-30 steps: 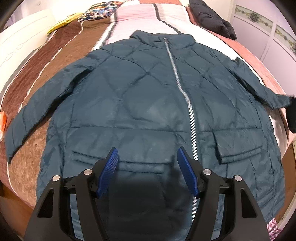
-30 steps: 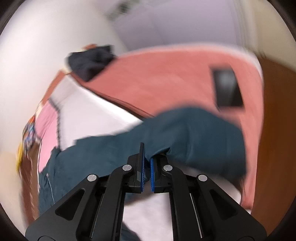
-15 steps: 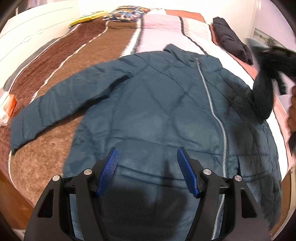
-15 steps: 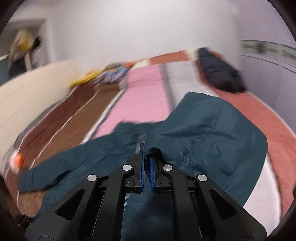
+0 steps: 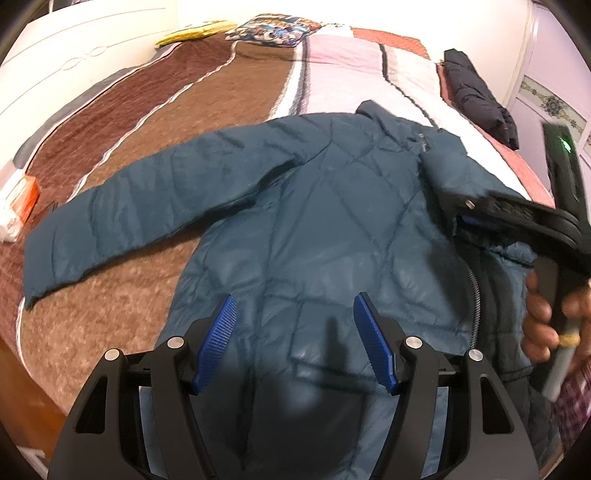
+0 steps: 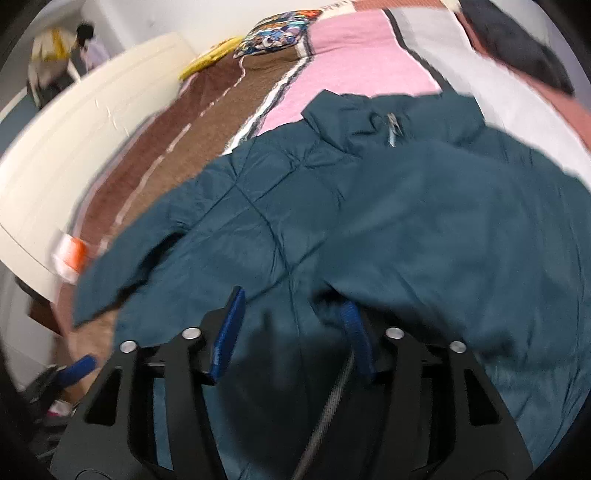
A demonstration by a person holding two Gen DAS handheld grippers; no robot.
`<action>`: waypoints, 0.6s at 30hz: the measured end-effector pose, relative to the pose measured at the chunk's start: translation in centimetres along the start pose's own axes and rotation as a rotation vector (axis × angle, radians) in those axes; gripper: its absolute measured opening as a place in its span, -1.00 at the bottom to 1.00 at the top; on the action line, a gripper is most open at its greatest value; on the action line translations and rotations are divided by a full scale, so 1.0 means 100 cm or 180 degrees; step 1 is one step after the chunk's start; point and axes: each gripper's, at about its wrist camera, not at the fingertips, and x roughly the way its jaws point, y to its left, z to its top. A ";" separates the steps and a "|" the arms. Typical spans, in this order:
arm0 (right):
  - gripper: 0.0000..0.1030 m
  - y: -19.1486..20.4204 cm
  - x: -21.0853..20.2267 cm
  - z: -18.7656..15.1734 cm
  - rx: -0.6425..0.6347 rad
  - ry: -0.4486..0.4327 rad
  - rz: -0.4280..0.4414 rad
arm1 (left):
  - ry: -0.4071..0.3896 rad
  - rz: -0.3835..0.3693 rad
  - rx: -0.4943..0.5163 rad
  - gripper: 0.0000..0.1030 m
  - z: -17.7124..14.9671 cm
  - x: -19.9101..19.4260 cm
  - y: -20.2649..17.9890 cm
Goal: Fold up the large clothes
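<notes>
A teal quilted jacket (image 5: 332, 229) lies front up on the bed, zipper (image 5: 474, 295) closed. One sleeve (image 5: 122, 218) stretches out to the left. The other sleeve (image 6: 461, 229) is folded across the chest. My right gripper (image 6: 291, 325) hovers over the jacket's front and its jaws are opening. The sleeve cuff (image 6: 332, 302) drapes against the right pad, and the pads no longer press on it. In the left wrist view the right gripper (image 5: 463, 218) comes in from the right, held by a hand (image 5: 539, 321). My left gripper (image 5: 295, 306) hangs open above the pocket, holding nothing.
The bed's striped blanket (image 5: 177, 107) runs brown, pink and white. A dark jacket (image 5: 476, 99) lies at the far right, with a patterned pillow (image 5: 273, 29) and a yellow item (image 5: 195, 31) at the head. An orange-and-white packet (image 5: 18, 199) sits at the left edge.
My right gripper has swung the sleeve from the bed's right side over the jacket's front, and its jaws have parted. My left gripper has shifted sideways over the hem, still open.
</notes>
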 end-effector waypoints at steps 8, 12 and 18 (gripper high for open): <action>0.10 -0.039 -0.064 -0.033 0.0390 -0.0194 0.0050 | -0.0210 -0.0391 0.0620 0.27 0.027 -0.009 -0.068; 0.10 -0.067 -0.100 -0.060 0.0566 -0.0307 -0.0143 | -0.0241 -0.0660 0.1274 0.27 0.040 -0.003 -0.128; 0.10 -0.094 -0.130 -0.083 0.0665 -0.0410 -0.0235 | -0.0231 -0.0753 0.2133 0.27 0.045 0.024 -0.202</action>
